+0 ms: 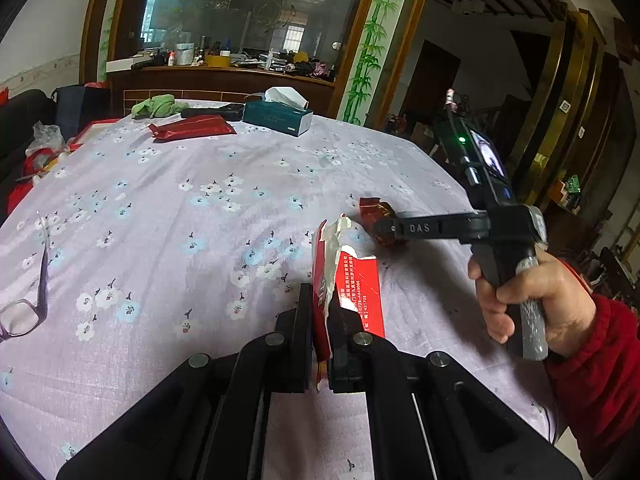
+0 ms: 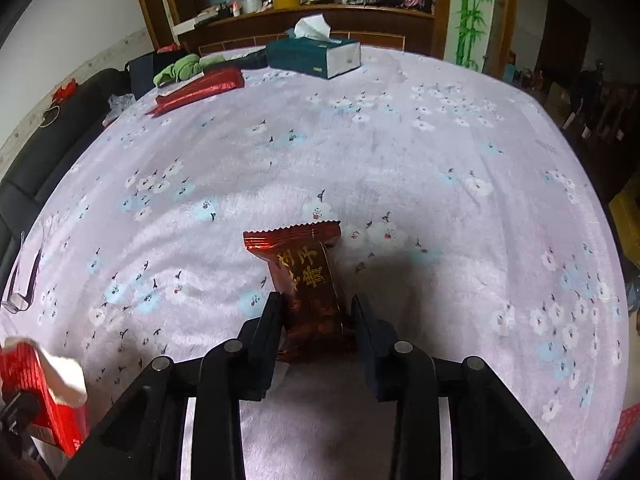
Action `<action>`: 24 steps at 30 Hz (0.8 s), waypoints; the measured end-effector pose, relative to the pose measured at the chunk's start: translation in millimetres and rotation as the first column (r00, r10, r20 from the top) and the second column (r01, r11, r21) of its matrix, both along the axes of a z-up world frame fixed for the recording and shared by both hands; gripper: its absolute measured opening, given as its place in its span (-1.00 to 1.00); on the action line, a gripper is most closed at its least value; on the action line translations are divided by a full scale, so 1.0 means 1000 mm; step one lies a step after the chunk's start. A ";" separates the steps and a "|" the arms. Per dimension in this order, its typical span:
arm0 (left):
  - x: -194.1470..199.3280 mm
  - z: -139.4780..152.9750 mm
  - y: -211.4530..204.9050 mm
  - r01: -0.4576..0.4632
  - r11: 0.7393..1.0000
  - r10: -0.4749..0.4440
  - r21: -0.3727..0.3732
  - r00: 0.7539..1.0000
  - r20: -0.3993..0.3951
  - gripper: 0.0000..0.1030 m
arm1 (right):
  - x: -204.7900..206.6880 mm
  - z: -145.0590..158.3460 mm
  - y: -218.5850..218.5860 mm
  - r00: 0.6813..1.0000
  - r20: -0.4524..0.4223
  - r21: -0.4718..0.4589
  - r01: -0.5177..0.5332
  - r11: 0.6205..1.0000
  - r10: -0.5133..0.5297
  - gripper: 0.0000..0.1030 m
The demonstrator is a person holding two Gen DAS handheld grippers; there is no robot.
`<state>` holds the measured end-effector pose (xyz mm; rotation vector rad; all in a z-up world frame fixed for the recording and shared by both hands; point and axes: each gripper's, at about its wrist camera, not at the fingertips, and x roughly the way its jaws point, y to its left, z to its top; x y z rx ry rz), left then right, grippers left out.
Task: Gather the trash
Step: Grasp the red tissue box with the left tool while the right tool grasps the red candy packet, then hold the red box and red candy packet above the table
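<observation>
Floral tablecloth [image 2: 400, 168]; "DAS" marks right hand-held gripper [image 1: 386, 232] straddling wrapper [image 2: 310, 292].

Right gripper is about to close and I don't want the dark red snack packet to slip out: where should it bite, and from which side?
Grip the plump middle of the dark red snack packet, not the flat crimped end pointing away. It lies lengthwise on the tablecloth, between the fingers of the right gripper, so come in from its near end and close across its width. The left gripper already holds the torn red box, clear of this.
</observation>
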<state>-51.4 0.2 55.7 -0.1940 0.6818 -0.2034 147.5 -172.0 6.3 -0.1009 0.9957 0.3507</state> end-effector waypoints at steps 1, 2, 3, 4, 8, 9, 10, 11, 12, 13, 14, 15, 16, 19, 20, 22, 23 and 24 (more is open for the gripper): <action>-0.001 0.000 -0.001 -0.003 1.000 0.003 0.006 1.000 0.003 -0.92 | -0.004 0.001 -0.002 1.000 -0.002 0.008 0.004 1.000 -0.004 -0.34; -0.002 0.001 -0.003 -0.006 1.000 0.005 0.010 1.000 0.006 -0.91 | -0.013 0.004 -0.006 1.000 0.002 0.030 0.008 1.000 -0.008 -0.34; -0.003 0.002 -0.005 -0.006 1.000 0.006 0.014 1.000 0.011 -0.91 | -0.020 0.007 -0.009 1.000 0.005 0.042 0.009 0.999 -0.009 -0.34; -0.003 0.003 -0.007 -0.008 1.000 0.007 0.016 1.000 0.014 -0.91 | -0.031 0.011 -0.013 1.000 0.009 0.054 0.015 0.998 -0.015 -0.34; -0.011 0.008 -0.020 -0.008 1.000 0.007 0.030 0.999 0.036 -0.91 | -0.073 0.027 -0.027 0.999 0.026 0.087 0.044 0.995 -0.047 -0.33; -0.013 0.009 -0.024 -0.007 0.999 0.005 0.034 0.999 0.041 -0.91 | -0.088 0.031 -0.032 0.998 0.039 0.086 0.053 0.995 -0.057 -0.33; -0.016 0.010 -0.029 -0.004 0.999 0.002 0.040 0.999 0.046 -0.91 | -0.099 0.034 -0.036 0.996 0.054 0.085 0.063 0.994 -0.067 -0.33; -0.018 0.010 -0.035 -0.002 0.999 -0.001 0.049 0.999 0.050 -0.91 | -0.112 0.037 -0.041 0.995 0.069 0.088 0.069 0.994 -0.075 -0.33; -0.020 0.011 -0.039 -0.002 0.998 -0.001 0.056 0.999 0.053 -0.91 | -0.125 0.040 -0.047 0.993 0.080 0.094 0.079 0.992 -0.087 -0.33; -0.022 0.010 -0.045 0.000 0.998 -0.004 0.063 0.998 0.056 -0.91 | -0.135 0.041 -0.054 0.991 0.089 0.101 0.094 0.991 -0.103 -0.33; -0.023 0.010 -0.051 0.007 0.998 -0.011 0.070 0.998 0.056 -0.91 | -0.142 0.042 -0.060 0.989 0.094 0.108 0.106 0.988 -0.117 -0.33; -0.025 0.009 -0.056 0.013 0.997 -0.017 0.073 0.998 0.055 -0.91 | -0.151 0.043 -0.068 0.985 0.099 0.120 0.125 0.985 -0.138 -0.33; -0.026 0.008 -0.062 0.022 0.997 -0.026 0.078 0.998 0.052 -0.91 | -0.159 0.043 -0.075 0.982 0.103 0.128 0.146 0.981 -0.159 -0.33; -0.027 0.005 -0.078 0.037 0.993 -0.043 0.111 0.998 0.054 -0.91 | -0.176 0.043 -0.090 0.975 0.112 0.145 0.177 0.973 -0.194 -0.33; -0.028 0.004 -0.084 0.040 0.991 -0.047 0.126 0.997 0.056 -0.91 | -0.181 0.042 -0.095 0.972 0.112 0.150 0.189 0.970 -0.207 -0.33; -0.028 0.003 -0.093 0.055 0.988 -0.063 0.143 0.997 0.055 -0.91 | -0.186 0.040 -0.099 0.972 0.103 0.159 0.194 0.968 -0.212 -0.33; -0.029 0.003 -0.096 0.057 0.987 -0.066 0.149 0.996 0.057 -0.91 | -0.188 0.038 -0.101 0.973 0.096 0.163 0.194 0.967 -0.211 -0.33; -0.030 0.003 -0.098 0.056 0.986 -0.067 0.158 0.996 0.060 -0.91 | -0.189 0.036 -0.102 0.973 0.089 0.168 0.197 0.966 -0.214 -0.33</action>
